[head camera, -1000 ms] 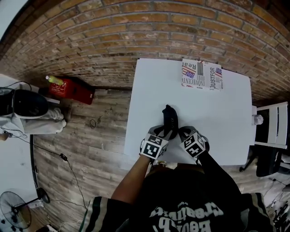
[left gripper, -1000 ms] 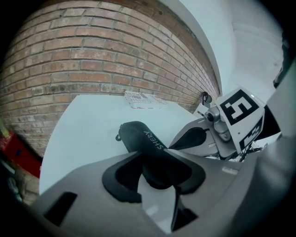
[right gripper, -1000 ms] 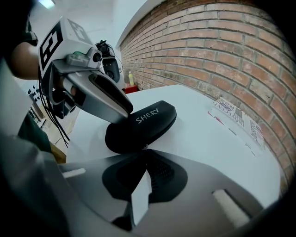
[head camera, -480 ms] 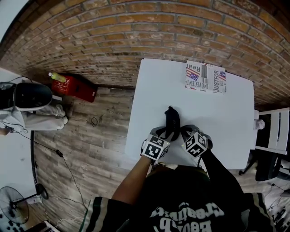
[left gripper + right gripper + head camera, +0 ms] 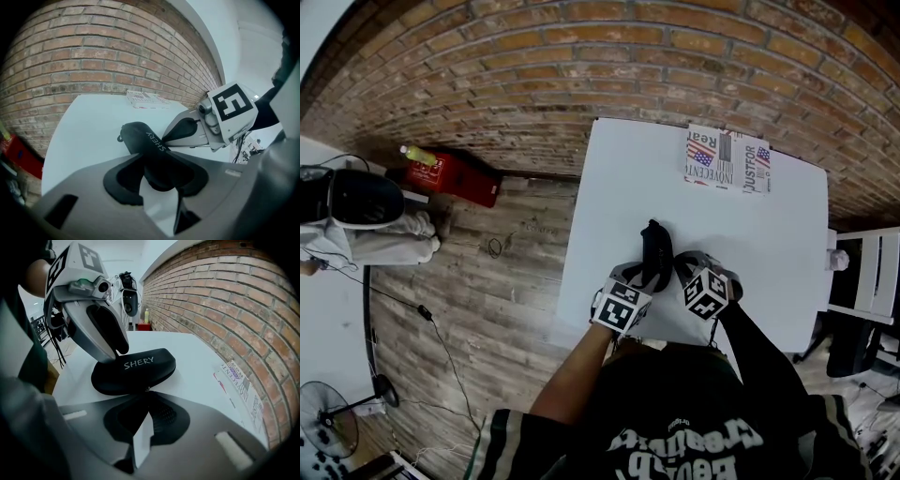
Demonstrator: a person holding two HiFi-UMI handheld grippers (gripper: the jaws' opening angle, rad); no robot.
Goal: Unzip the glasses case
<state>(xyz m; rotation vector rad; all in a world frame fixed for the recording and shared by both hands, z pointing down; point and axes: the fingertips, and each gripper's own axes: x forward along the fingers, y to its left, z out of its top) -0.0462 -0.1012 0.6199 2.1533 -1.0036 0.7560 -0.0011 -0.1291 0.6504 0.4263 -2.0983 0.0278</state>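
A black glasses case (image 5: 655,251) marked SHERY lies on the white table (image 5: 750,225), its long axis pointing away from me. My left gripper (image 5: 641,277) clamps the case's near end (image 5: 151,146) between its pads. My right gripper (image 5: 681,269) sits at the case's right side, its jaws shut at the zipper seam. A small metal zipper pull (image 5: 147,389) shows right at the right gripper's tips (image 5: 146,401), pinched there as far as I can see. In the right gripper view the left gripper (image 5: 101,331) stands over the case (image 5: 133,369).
A printed flat box (image 5: 727,159) lies at the table's far edge by the brick wall. On the floor to the left stands a red box (image 5: 445,178). A white chair (image 5: 867,267) is at the table's right side. The near table edge is just under both grippers.
The right gripper has rolled a little at the case's side. The case and the left gripper have stayed where they were.
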